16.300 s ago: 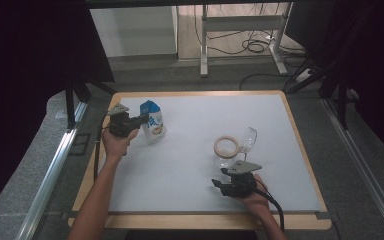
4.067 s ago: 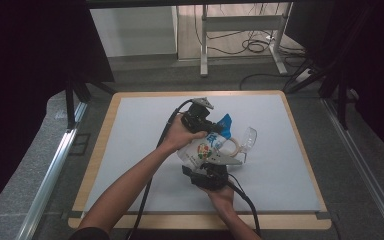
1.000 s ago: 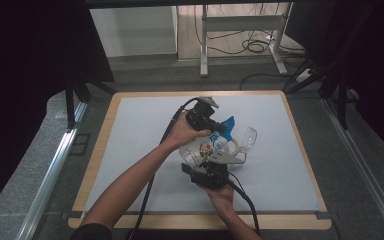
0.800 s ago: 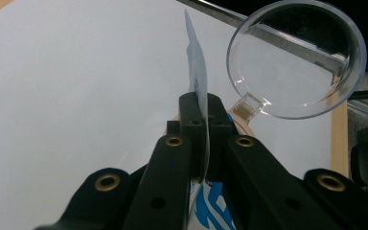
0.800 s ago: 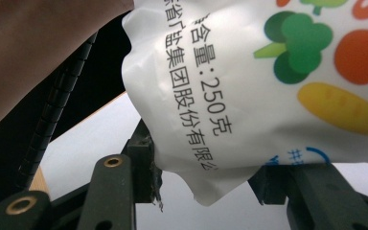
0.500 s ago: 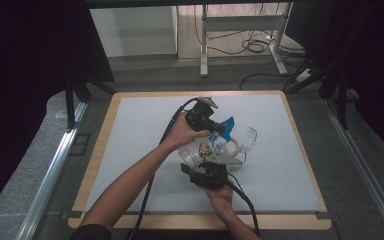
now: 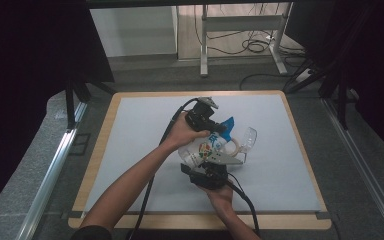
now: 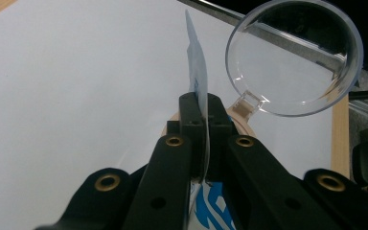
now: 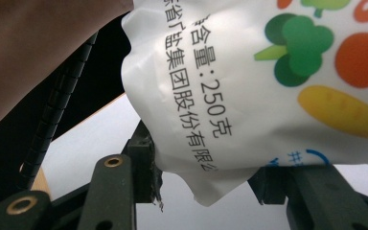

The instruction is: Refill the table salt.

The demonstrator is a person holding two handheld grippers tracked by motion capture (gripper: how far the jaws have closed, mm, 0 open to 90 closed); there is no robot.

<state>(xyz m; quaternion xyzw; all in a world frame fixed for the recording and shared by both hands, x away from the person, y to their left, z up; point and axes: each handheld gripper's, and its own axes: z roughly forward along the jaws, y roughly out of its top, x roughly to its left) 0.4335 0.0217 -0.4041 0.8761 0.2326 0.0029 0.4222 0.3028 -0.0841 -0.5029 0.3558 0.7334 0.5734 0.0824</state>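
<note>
Left gripper (image 8: 205,112) pinching blue top edge of white printed plastic pouch (image 7: 205,148), mid-table; right gripper (image 9: 206,184) clamping its bottom corner, steadying it tilted, likely for pouring toward clear round plastic scoop (image 7: 248,138) just right.

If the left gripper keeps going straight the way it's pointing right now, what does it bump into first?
Probably the clear round lid. The left gripper, shut on the bag's top edge, points along that edge, with the lid just ahead and slightly right. Depth is hard to judge, so it might slip past onto the white mat.
</note>
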